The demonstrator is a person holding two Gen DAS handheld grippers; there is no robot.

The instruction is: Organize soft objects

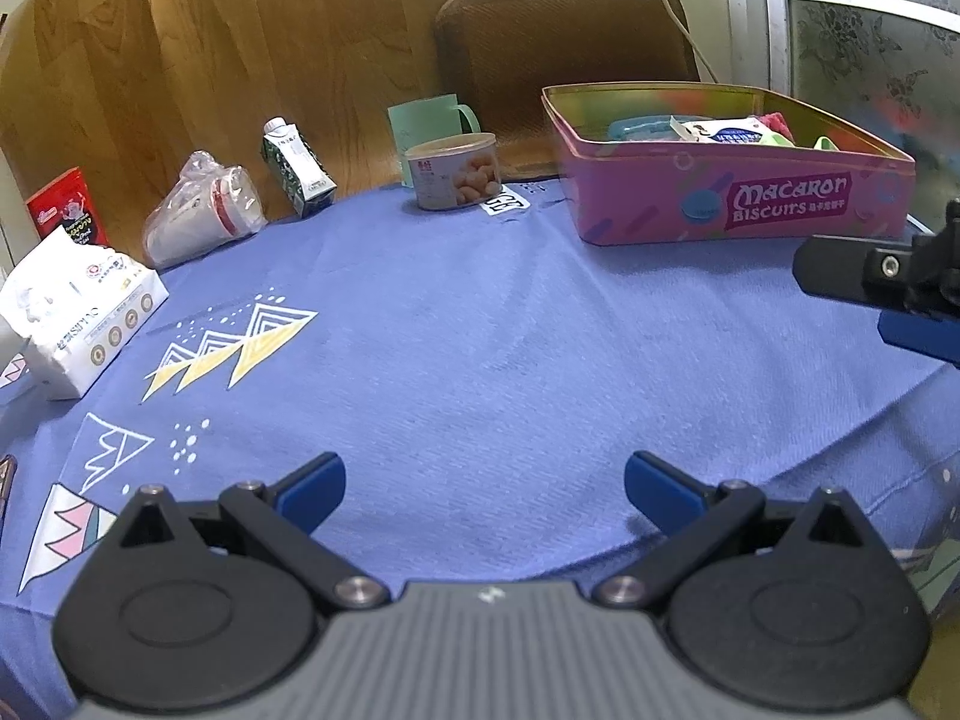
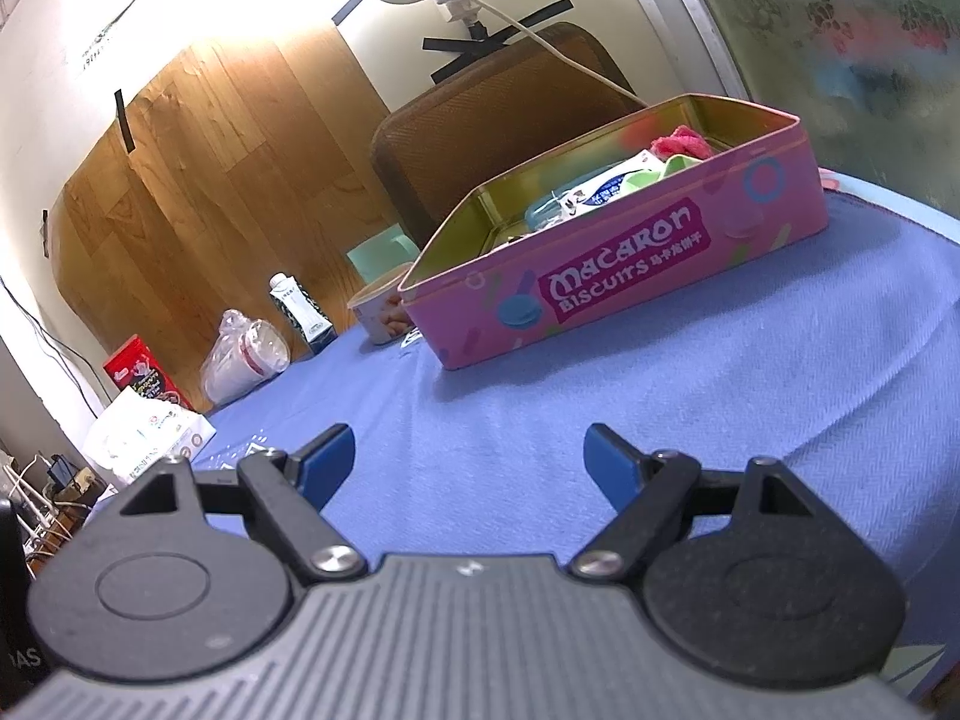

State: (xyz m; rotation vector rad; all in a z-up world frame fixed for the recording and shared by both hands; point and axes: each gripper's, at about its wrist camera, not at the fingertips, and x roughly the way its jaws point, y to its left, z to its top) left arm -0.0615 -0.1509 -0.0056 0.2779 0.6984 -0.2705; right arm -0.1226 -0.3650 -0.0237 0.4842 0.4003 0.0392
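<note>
Hovering over the blue-clothed desk [image 1: 480, 330], both tools gape empty: left tool [image 1: 485, 489], right tool [image 2: 468, 459]. One pink tin [image 1: 726, 204], already holding soft things, lies ahead and rightward, long axis crosswise, nearer the right tool. One white tissue pack [image 1: 72, 312] sits far left, nearer the left

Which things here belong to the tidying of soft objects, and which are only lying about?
Belong to the job:
pink biscuit tin
red cloth in the tin
tissue packet in the tin

Just lying about:
round can
green mug
milk carton
bagged cups
red box
white tissue pack, perhaps
</note>
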